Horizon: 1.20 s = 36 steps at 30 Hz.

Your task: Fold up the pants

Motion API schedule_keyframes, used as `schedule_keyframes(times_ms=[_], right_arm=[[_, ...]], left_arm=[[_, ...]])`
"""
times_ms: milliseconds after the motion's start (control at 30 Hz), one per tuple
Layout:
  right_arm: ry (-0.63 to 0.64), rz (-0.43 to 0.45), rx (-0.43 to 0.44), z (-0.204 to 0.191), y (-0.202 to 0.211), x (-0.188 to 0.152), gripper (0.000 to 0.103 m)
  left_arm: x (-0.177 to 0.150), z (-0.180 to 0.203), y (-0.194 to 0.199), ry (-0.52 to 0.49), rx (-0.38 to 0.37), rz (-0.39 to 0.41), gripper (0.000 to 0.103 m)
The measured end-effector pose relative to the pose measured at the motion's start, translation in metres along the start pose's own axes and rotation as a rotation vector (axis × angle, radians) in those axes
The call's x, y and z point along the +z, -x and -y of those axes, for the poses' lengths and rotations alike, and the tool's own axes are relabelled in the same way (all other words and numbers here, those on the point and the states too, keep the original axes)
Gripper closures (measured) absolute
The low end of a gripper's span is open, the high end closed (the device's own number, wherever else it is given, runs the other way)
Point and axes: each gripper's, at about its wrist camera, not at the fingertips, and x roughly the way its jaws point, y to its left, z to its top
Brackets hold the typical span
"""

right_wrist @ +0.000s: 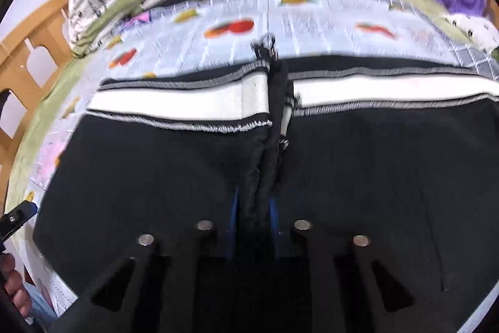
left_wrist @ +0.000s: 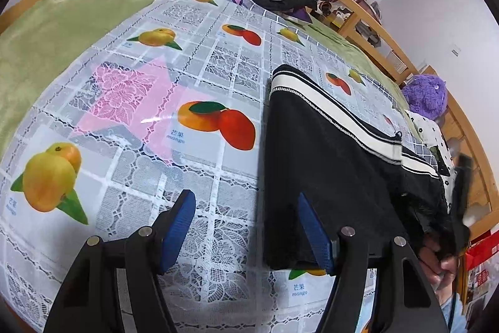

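Fingers (right_wrist: 237, 217) pinching pants (right_wrist: 156, 170) ("mango" cloth (left_wrist: 218, 177))

Right wrist view: motion-blurred throughout; fruit prints smeared
Pants (right_wrist: 156, 177): lower part cut off at the frame edge
Right gripper (left_wrist: 461, 186): blurred at the frame's right edge

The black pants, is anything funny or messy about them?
Yes. In the right wrist view a ridge of the black pants is bunched up between the right gripper fingers, so the white stripe looks broken and its two halves don't line up. A small metal clip sticks out above it.
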Motion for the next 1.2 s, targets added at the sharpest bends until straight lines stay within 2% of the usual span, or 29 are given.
schedule_keyframes(times_ms=[67, 133, 200, 267, 367, 467, 500, 567, 700, 833, 867, 1033, 1133, 1200], right_arm=[[-0.055, 0.079, 0.065, 0.013, 0.023, 0.004, 0.091], [-0.051, 0.100, 0.036, 0.019, 0.029, 0.010, 0.091], [-0.028, 0.086, -0.032, 0.020, 0.019, 0.011, 0.091], [-0.054, 0.016, -0.039, 0.025, -0.002, 0.005, 0.090], [-0.047, 0.018, -0.053, 0.023, -0.001, -0.002, 0.087], [-0.060, 0.011, -0.048, 0.026, 0.009, -0.005, 0.083], [-0.075, 0.006, -0.034, 0.030, 0.013, -0.006, 0.080], [-0.119, 0.005, -0.016, 0.039, 0.025, -0.012, 0.070], [-0.159, 0.024, 0.007, 0.048, 0.038, -0.027, 0.068], [-0.122, 0.023, -0.026, 0.045, 0.031, -0.035, 0.066], [-0.099, 0.034, -0.045, 0.045, 0.029, -0.039, 0.061], [-0.073, 0.030, -0.066, 0.048, 0.037, -0.043, 0.058], [-0.059, 0.068, -0.053, 0.041, 0.067, -0.043, 0.058], [-0.038, 0.155, -0.024, 0.036, 0.092, -0.045, 0.058]], left_arm=[[-0.001, 0.002, 0.000, -0.004, -0.004, -0.004, 0.037], [-0.003, 0.007, 0.003, -0.032, -0.018, -0.002, 0.037], [-0.004, 0.014, 0.004, -0.078, -0.017, -0.009, 0.037], [-0.006, 0.021, 0.007, -0.136, -0.024, -0.036, 0.037], [-0.017, 0.031, 0.013, -0.296, -0.052, -0.108, 0.037], [-0.036, 0.040, 0.019, -0.440, 0.027, -0.094, 0.037], [-0.038, 0.041, 0.018, -0.451, 0.042, -0.094, 0.037], [-0.041, 0.041, 0.011, -0.438, 0.063, -0.106, 0.037], [-0.041, 0.044, -0.008, -0.417, 0.112, -0.125, 0.037], [-0.042, 0.045, -0.011, -0.388, 0.143, -0.080, 0.041], [-0.043, 0.044, -0.011, -0.390, 0.150, -0.077, 0.042], [-0.047, 0.030, 0.004, -0.369, 0.193, -0.105, 0.042], [-0.044, 0.028, 0.022, -0.336, 0.146, -0.076, 0.042], [-0.035, 0.038, 0.026, -0.328, 0.124, -0.050, 0.042]])
